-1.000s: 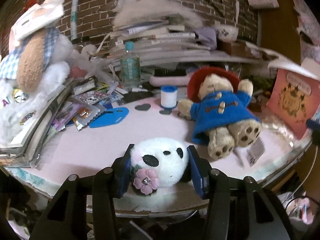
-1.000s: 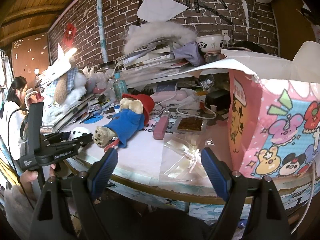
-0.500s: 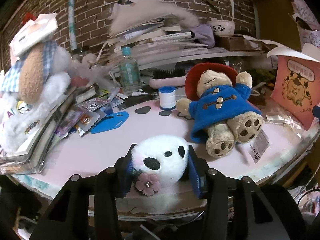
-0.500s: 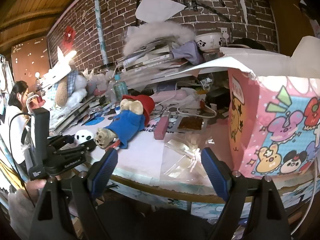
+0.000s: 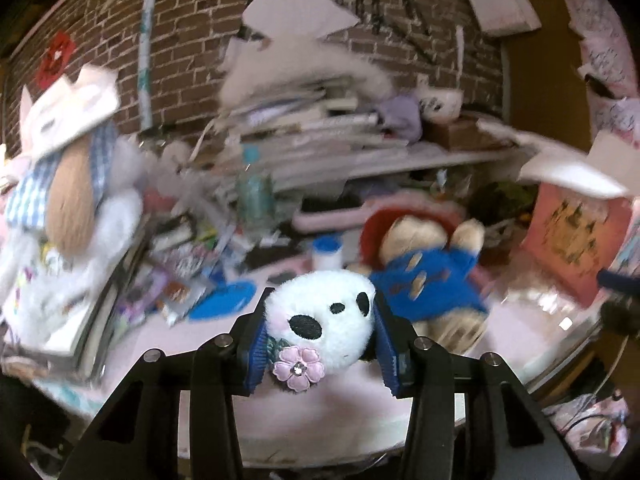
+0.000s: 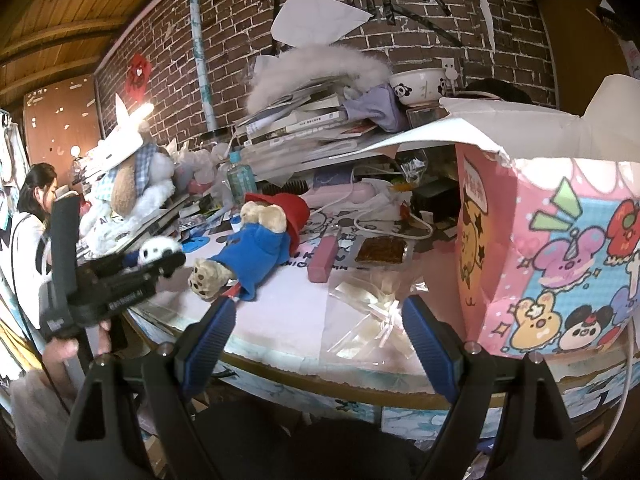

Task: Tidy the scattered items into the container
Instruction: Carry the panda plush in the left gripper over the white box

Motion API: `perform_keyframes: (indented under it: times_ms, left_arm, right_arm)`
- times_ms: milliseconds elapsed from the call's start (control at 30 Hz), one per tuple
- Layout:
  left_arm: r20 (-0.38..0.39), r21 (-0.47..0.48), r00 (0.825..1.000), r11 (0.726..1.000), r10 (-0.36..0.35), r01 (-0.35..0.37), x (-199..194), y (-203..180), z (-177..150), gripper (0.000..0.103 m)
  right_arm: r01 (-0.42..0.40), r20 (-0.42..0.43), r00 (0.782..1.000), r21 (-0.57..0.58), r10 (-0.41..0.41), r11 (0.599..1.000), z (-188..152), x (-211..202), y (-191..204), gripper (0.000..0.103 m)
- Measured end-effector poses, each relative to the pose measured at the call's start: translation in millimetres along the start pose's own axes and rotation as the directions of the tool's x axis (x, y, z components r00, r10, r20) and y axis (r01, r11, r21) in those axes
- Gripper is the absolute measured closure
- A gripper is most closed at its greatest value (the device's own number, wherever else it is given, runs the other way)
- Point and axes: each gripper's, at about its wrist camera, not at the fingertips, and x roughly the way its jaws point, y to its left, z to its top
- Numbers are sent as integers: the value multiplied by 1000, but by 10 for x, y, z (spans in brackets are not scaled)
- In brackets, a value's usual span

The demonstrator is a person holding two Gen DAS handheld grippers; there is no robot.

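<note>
A small white plush dog head (image 5: 320,316) with a pink flower is pinched between the blue pads of my left gripper (image 5: 324,332), held just above the pink table (image 5: 168,336). From the right wrist view the same plush (image 6: 154,249) hangs in the left gripper (image 6: 160,258) at the table's left edge. A bear in a blue coat and red hat (image 6: 256,248) lies on its back mid-table. The pink cartoon box (image 6: 560,260) stands at the right with its flaps up. My right gripper (image 6: 318,328) is open and empty at the near table edge.
A clear cellophane bag with a ribbon (image 6: 372,312) lies just ahead of the right gripper. A pink bar (image 6: 322,260) and a brown tray (image 6: 380,250) sit behind it. Stacked books (image 6: 304,128), a bottle (image 6: 240,178) and a big plush dog (image 6: 128,188) crowd the back and left. A person (image 6: 28,232) stands at far left.
The left gripper's jaws closed in on the white plush, then lifted it off the table. The right gripper has kept still and open.
</note>
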Motion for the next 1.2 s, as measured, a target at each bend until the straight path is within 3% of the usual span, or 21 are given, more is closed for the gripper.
perform_keyframes:
  times_ms: [133, 367, 533, 633, 767, 933, 1100, 1200]
  left_arm:
    - [58, 27, 994, 996, -89, 87, -104, -153, 290, 63]
    - [118, 111, 965, 968, -236, 223, -218, -551, 820, 63]
    - [126, 199, 930, 927, -345, 317, -239, -957, 1171, 63]
    - [105, 257, 898, 884, -427, 390, -240, -1244, 1345, 63]
    - [30, 329, 842, 801, -539, 501, -187, -1667, 1549, 63]
    - [-126, 383, 787, 702, -604, 600, -11, -2213, 1704, 63]
    - [-287, 389, 772, 668, -567, 634, 256, -2674, 1716, 63]
    - [-371, 407, 792, 682, -484, 608, 419, -2915, 1670, 63]
  right_arm:
    - [-7, 7, 1000, 1, 7, 1000, 19, -29, -20, 20]
    - [-25, 12, 1000, 17, 25, 1000, 30, -64, -84, 20]
    - [-36, 13, 999, 21, 36, 999, 16, -76, -115, 20]
    - [-43, 13, 999, 24, 43, 999, 5, -93, -144, 20]
    - [-47, 18, 999, 32, 46, 998, -4, -133, -182, 20]
    - [-51, 20, 999, 44, 50, 998, -26, -170, -223, 20]
    - [-51, 26, 998, 58, 49, 997, -58, -222, -266, 19]
    - [-51, 28, 998, 67, 49, 996, -70, -242, -290, 19]
